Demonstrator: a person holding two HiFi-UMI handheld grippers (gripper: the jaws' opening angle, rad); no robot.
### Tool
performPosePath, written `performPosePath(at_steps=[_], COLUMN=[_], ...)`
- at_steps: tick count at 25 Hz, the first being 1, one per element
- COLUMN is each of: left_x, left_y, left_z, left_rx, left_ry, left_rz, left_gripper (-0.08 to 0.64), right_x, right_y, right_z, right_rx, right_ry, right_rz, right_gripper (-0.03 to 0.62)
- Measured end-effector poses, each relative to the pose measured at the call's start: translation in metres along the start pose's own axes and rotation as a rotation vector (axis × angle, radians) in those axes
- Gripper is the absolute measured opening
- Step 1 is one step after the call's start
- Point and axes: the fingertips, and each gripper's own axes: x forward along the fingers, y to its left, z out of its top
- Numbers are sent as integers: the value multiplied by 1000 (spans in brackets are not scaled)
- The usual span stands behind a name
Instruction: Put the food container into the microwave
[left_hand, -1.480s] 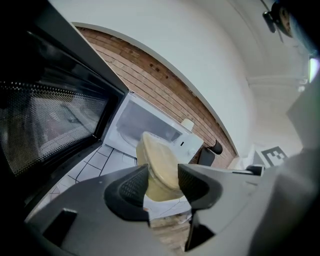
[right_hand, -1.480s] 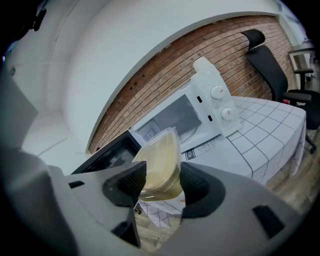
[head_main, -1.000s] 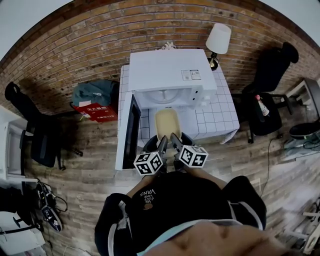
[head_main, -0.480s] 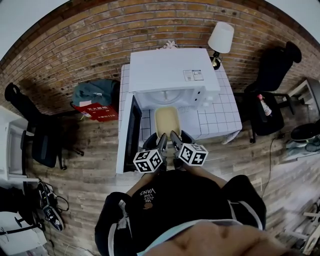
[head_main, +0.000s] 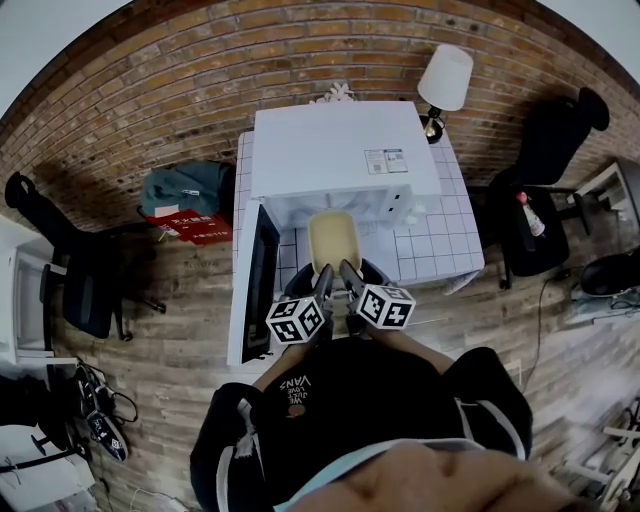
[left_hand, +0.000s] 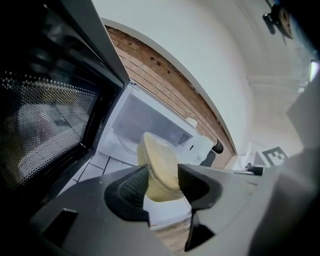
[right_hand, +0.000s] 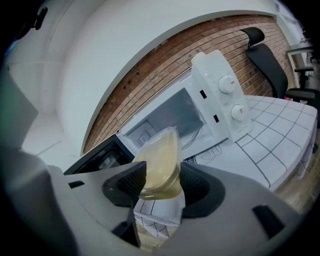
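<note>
Yellowish food container (head_main: 333, 240), near end clamped by left claw (left_hand: 162, 186) and right claw (right_hand: 161, 184), has advanced from the surface (head_main: 440, 240) front edge to the open microwave (head_main: 340, 150) mouth; insertion judged imminent.

One microwave (head_main: 340, 150), one food container (head_main: 333, 240), two grippers (left gripper (head_main: 323, 280), right gripper (head_main: 349, 276)), one lamp (head_main: 445, 78)

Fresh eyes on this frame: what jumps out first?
A yellowish food container is front and centre, with the left gripper and the right gripper each having jaws shut on its near end. Just beyond it, a white microwave sits on a tiled table, its dark door swung open to the left.
</note>
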Motion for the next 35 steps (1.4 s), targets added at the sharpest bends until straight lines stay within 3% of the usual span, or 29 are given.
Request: performPosePath(at_steps=[35], left_x=[87], left_y=[29], left_z=[21], left_rx=[-40], left_ry=[31], left_rz=[77], left_gripper=[190], right_x=[80], right_y=[-41], right_z=[40], right_rx=[-20], right_ry=[89], right_rz=[25], right_gripper=[201])
